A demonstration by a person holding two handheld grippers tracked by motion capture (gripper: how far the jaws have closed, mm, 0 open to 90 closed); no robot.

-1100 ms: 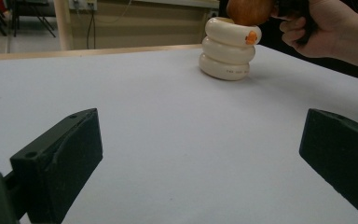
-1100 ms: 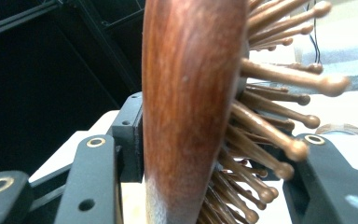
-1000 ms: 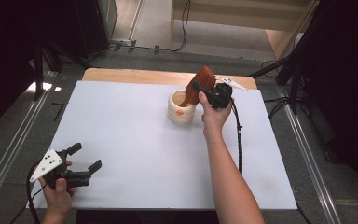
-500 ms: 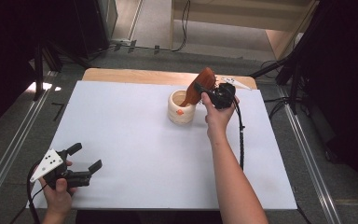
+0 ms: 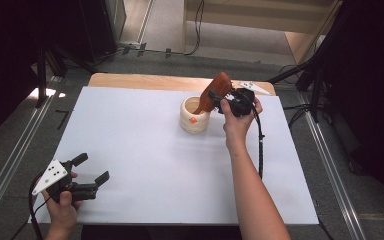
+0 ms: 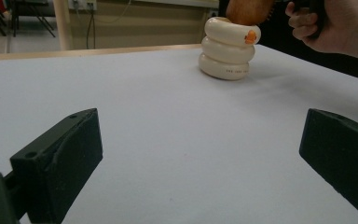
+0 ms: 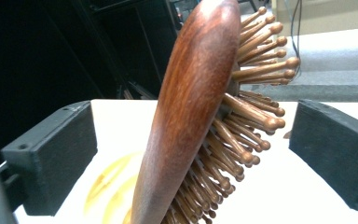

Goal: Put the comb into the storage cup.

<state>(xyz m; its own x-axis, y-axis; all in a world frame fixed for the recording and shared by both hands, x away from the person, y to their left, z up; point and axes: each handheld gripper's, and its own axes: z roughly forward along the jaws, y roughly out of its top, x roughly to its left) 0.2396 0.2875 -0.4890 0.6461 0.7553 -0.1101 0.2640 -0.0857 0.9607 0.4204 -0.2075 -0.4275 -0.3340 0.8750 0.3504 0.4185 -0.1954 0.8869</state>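
Seen from the high view, a white table (image 5: 145, 150) held a cream ribbed cup (image 5: 194, 114) near its far edge, with a wooden hairbrush (image 5: 213, 92) standing handle-down in it and leaning to the right. The right gripper (image 5: 219, 98) was held just beside the cup, at the brush's head, with the person's right hand (image 5: 238, 122) wrapped around its body and a black cable trailing down along the forearm. At the near left corner, well apart from the cup, the left gripper (image 5: 94, 169) lay low over the table in the left hand (image 5: 62, 210), its two jaws spread wide with nothing between them. In the left gripper view, the two black jaws stood far apart over bare white table, and the cup (image 6: 229, 48) sat in the distance with the brush (image 6: 247, 10) rising out of it and the other hand (image 6: 335, 25) beside it. In the right gripper view, the brush (image 7: 191, 112) filled the middle, its dark wooden back turned to the left jaw and its rows of round-tipped wooden bristles toward the right jaw. Those jaws had just been opening; they stood wide with a clear gap on each side of the brush, so the brush was between them but not gripped.
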